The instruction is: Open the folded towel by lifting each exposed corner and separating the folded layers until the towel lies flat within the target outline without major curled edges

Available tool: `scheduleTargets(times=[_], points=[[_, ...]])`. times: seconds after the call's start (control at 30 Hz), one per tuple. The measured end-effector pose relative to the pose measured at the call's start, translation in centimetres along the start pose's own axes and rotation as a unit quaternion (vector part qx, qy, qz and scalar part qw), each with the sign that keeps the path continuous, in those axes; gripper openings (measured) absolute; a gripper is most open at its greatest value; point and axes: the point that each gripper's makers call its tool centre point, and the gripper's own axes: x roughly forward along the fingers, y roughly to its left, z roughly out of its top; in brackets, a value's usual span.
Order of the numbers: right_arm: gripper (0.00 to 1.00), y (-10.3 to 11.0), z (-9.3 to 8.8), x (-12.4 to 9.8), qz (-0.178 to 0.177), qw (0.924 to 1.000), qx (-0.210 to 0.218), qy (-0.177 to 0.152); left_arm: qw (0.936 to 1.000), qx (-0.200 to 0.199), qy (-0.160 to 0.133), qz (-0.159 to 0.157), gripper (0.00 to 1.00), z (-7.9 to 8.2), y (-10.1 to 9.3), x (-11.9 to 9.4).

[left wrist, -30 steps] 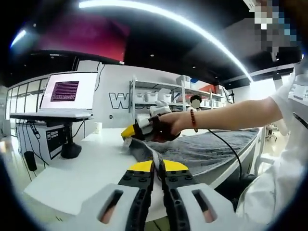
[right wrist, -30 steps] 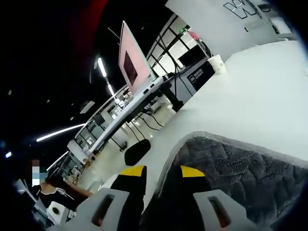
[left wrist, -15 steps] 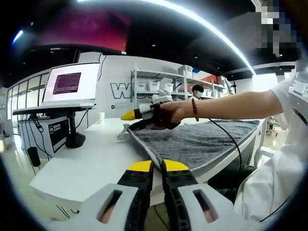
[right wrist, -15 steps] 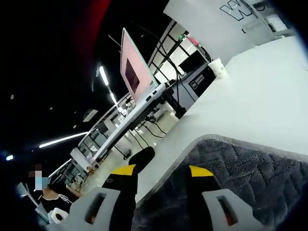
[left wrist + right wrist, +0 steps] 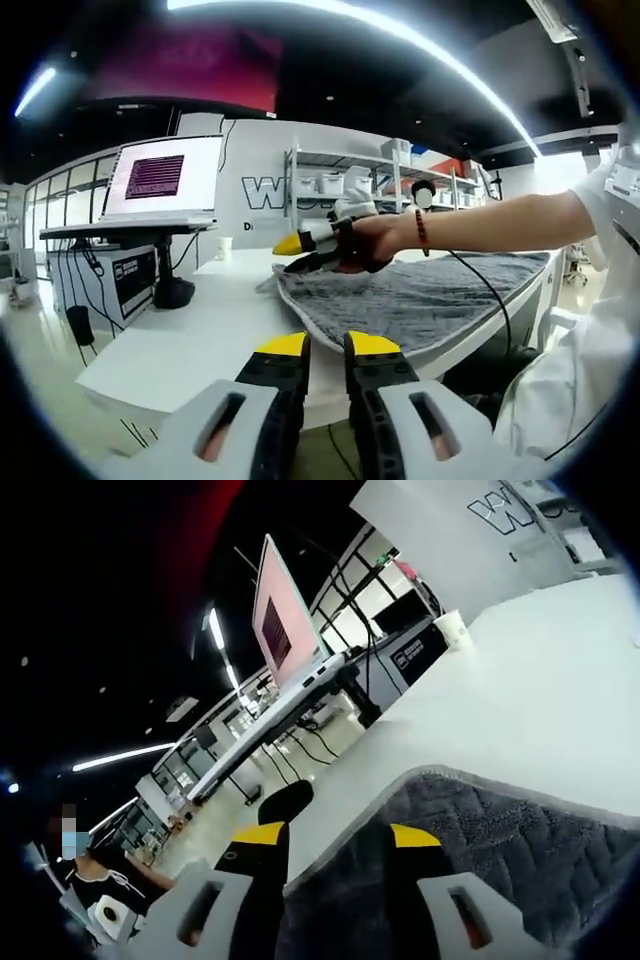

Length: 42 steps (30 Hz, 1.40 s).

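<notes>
Grey quilted microfibre towel (image 5: 420, 300) is seen spread over the white tabletop (image 5: 190, 335), running from centre out to 3 o'clock in the left gripper view. Left gripper (image 5: 326, 350) is at 6 o'clock, yellow-tipped jaws slightly apart with nothing between them, just short of the towel's near edge. Right gripper (image 5: 300, 245) is seen at about 12 o'clock of centre, held in a hand (image 5: 375, 243) at the far corner. In the right gripper view the right gripper's jaws are spread, the towel edge (image 5: 470, 810) lying between them; whether the cloth is actually pinched cannot be told. Judged mostly unfolded. The far corner remains to be laid flat; no target outline can be made out, so alignment is unverified.
</notes>
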Motion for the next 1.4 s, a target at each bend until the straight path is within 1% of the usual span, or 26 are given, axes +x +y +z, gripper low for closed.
scheduleTargets(times=[0.03, 0.1, 0.13, 0.17, 0.3, 0.37, 0.4, 0.43, 0.47, 0.5, 0.57, 0.7, 0.73, 0.77, 0.87, 0.93, 1.0, 1.07, 1.13, 1.23, 1.27, 1.3, 1.4], points=[[0.34, 0.2, 0.0, -0.1, 0.000, 0.9999, -0.012, 0.000, 1.0000, 0.000, 0.000, -0.001, 0.14, 0.0, 0.0, 0.0], [0.35, 0.4, 0.1, -0.2, -0.005, 0.9998, -0.021, 0.001, 1.0000, 0.001, 0.002, -0.004, 0.15, -0.1, -0.2, 0.0], [0.36, 0.9, -0.3, -0.6, -0.006, 0.9997, -0.024, 0.003, 1.0000, 0.000, 0.003, -0.004, 0.16, -0.1, -0.2, 0.0], [0.36, 1.1, -0.3, -0.9, -0.008, 0.9994, -0.033, 0.001, 1.0000, 0.000, 0.004, -0.004, 0.16, -0.1, -0.3, 0.1], [0.41, 3.6, -1.8, -3.0, -0.001, 0.9976, -0.069, -0.001, 1.0000, 0.000, 0.003, -0.001, 0.19, 0.1, -0.3, 0.1], [0.43, 3.9, -2.3, -3.6, -0.004, 0.9973, -0.073, 0.000, 1.0000, 0.001, 0.003, -0.001, 0.20, 0.1, -0.4, 0.2], [0.43, 3.8, -2.1, -3.7, -0.008, 0.9965, -0.083, 0.003, 1.0000, 0.003, 0.003, -0.004, 0.21, 0.2, -0.6, 0.3], [0.44, 3.8, -2.3, -3.9, -0.012, 0.9940, -0.108, 0.007, 1.0000, 0.005, 0.001, -0.007, 0.22, 0.4, -0.8, 0.4], [0.45, 3.5, -2.1, -3.8, -0.015, 0.9934, -0.114, 0.011, 0.9999, 0.007, 0.000, -0.008, 0.23, 0.5, -1.0, 0.5], [0.46, 3.5, -2.5, -4.0, -0.019, 0.9917, -0.125, 0.023, 0.9998, 0.016, -0.003, -0.011, 0.24, 0.7, -1.2, 0.5], [0.47, 3.5, -2.5, -4.0, -0.019, 0.9898, -0.139, 0.027, 0.9997, 0.017, -0.007, -0.016, 0.25, 1.0, -1.4, 0.6], [0.50, 3.7, -3.2, -5.1, -0.024, 0.9884, -0.148, 0.025, 0.9996, 0.016, -0.011, -0.023, 0.26, 1.2, -1.8, 0.8], [0.51, 2.7, -2.2, -4.1, -0.025, 0.9883, -0.148, 0.029, 0.9996, 0.016, -0.010, -0.023, 0.26, 1.1, -1.9, 0.9], [0.51, 2.7, -2.2, -4.3, -0.025, 0.9882, -0.149, 0.029, 0.9995, 0.016, -0.009, -0.024, 0.26, 1.1, -2.0, 0.9], [0.55, 2.0, -1.2, -3.9, -0.035, 0.9878, -0.150, 0.021, 0.9994, 0.014, -0.011, -0.030, 0.26, 1.1, -2.3, 1.1], [0.56, 2.5, -1.4, -4.3, -0.033, 0.9851, -0.168, 0.016, 0.9992, 0.022, -0.009, -0.033, 0.27, 1.0, -2.6, 1.4], [0.57, 2.5, -1.4, -4.5, -0.033, 0.9836, -0.176, 0.023, 0.9990, 0.025, -0.006, -0.035, 0.27, 1.0, -2.8, 1.6], [0.58, 2.6, -1.5, -4.8, -0.035, 0.9826, -0.181, 0.023, 0.9988, 0.027, -0.004, -0.040, 0.28, 1.0, -3.1, 1.8], [0.59, 2.9, -1.6, -5.1, -0.034, 0.9817, -0.187, 0.018, 0.9990, 0.026, -0.003, -0.035, 0.32, 1.0, -3.0, 1.8], [0.62, 2.9, -1.6, -5.6, -0.037, 0.9807, -0.192, 0.015, 0.9991, 0.029, -0.005, -0.030, 0.36, 1.2, -2.9, 1.7], [0.63, 3.0, -1.8, -6.1, -0.038, 0.9801, -0.194, 0.014, 0.9992, 0.027, -0.008, -0.028, 0.36, 1.3, -2.8, 1.8], [0.63, 3.0, -1.9, -6.5, -0.044, 0.9764, -0.211, 0.014, 0.9993, 0.025, -0.007, -0.027, 0.37, 1.4, -2.8, 1.8], [0.65, 3.3, -1.9, -7.0, -0.048, 0.9725, -0.228, 0.009, 0.9992, 0.026, -0.004, -0.030, 0.39, 1.4, -3.0, 2.0]])
